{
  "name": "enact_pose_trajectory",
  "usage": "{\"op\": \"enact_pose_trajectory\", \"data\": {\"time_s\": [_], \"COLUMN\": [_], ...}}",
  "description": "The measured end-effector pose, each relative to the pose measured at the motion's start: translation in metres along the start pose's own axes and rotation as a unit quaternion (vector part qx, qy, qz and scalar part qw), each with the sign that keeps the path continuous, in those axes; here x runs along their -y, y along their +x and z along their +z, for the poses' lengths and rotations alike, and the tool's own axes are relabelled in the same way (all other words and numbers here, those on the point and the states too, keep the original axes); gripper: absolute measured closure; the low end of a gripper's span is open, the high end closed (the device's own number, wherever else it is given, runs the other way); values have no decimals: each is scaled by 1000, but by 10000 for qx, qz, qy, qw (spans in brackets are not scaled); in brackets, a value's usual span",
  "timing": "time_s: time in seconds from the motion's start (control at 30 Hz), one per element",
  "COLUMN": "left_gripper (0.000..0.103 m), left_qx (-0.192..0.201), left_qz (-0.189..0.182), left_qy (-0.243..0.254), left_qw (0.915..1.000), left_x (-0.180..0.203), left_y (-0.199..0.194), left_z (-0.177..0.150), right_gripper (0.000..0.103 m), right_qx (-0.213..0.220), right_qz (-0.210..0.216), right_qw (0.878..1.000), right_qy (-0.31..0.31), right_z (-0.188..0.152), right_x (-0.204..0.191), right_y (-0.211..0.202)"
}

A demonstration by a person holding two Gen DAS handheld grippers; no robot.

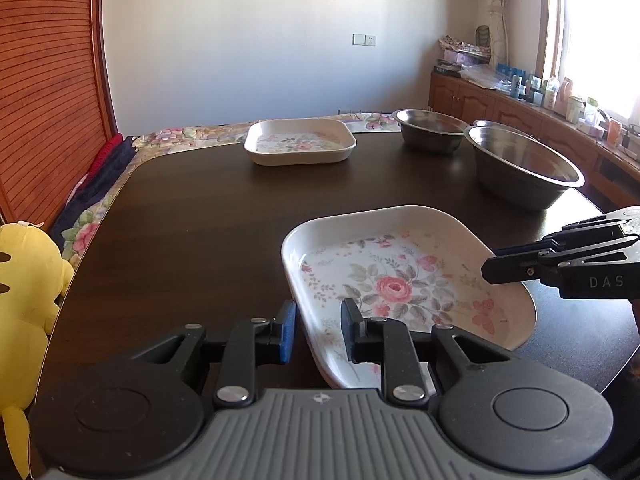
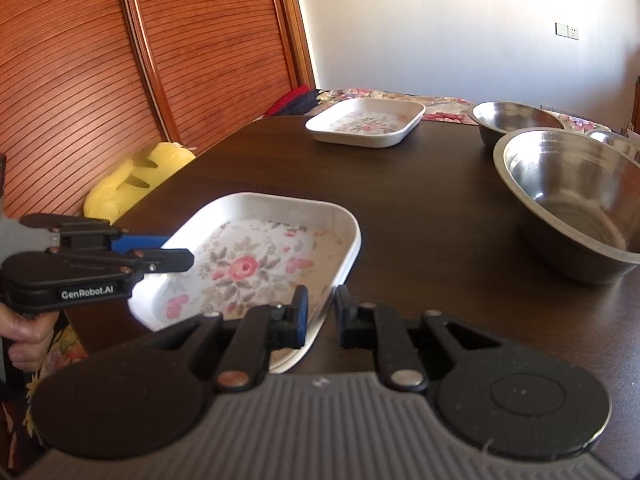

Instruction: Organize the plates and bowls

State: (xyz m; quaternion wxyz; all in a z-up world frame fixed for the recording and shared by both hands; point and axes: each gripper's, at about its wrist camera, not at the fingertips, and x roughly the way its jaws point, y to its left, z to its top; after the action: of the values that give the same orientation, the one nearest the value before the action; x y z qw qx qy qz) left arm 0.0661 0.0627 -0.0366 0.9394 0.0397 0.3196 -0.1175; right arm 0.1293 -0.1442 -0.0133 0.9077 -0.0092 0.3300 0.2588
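A white rectangular plate with a rose print (image 1: 400, 280) (image 2: 256, 264) sits at the near side of the dark table (image 1: 200, 220). My left gripper (image 1: 318, 332) (image 2: 176, 254) is shut on its left rim, one finger outside and one inside. My right gripper (image 2: 320, 316) (image 1: 490, 268) is shut on its right rim in the same way. A second floral plate (image 1: 300, 142) (image 2: 368, 124) rests at the far edge. Three steel bowls stand at the far right: a large one (image 1: 524, 164) (image 2: 572, 200), a smaller one (image 1: 430, 128) (image 2: 516, 118), and a third (image 1: 492, 123) mostly hidden behind them.
A yellow plush toy (image 1: 24, 272) (image 2: 132, 180) leans against the table's left edge, before a slatted wooden door (image 2: 80, 80). A flowered cloth (image 1: 180, 136) lies beyond the far edge. Cluttered wooden cabinets (image 1: 520, 108) run under the window. A hand (image 2: 24, 340) grips the left tool.
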Motion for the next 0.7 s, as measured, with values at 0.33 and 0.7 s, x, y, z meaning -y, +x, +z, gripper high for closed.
{"op": "enact_pose_trajectory", "data": {"time_s": [0.33, 0.7], "left_gripper": [79, 75], "left_qx": [-4, 160], "left_qz": [21, -40], "left_qy": [-1, 13], "left_qw": [10000, 9999], "left_x": [0, -4], "left_y": [1, -7], "left_z": [1, 6], "right_gripper": [87, 87], "right_qx": [8, 291], "right_qz": [0, 24], "right_qw": [10000, 9996], "right_qy": [-58, -50], "right_z": [-3, 1], "right_x": [-4, -3], "right_y": [-4, -14]}}
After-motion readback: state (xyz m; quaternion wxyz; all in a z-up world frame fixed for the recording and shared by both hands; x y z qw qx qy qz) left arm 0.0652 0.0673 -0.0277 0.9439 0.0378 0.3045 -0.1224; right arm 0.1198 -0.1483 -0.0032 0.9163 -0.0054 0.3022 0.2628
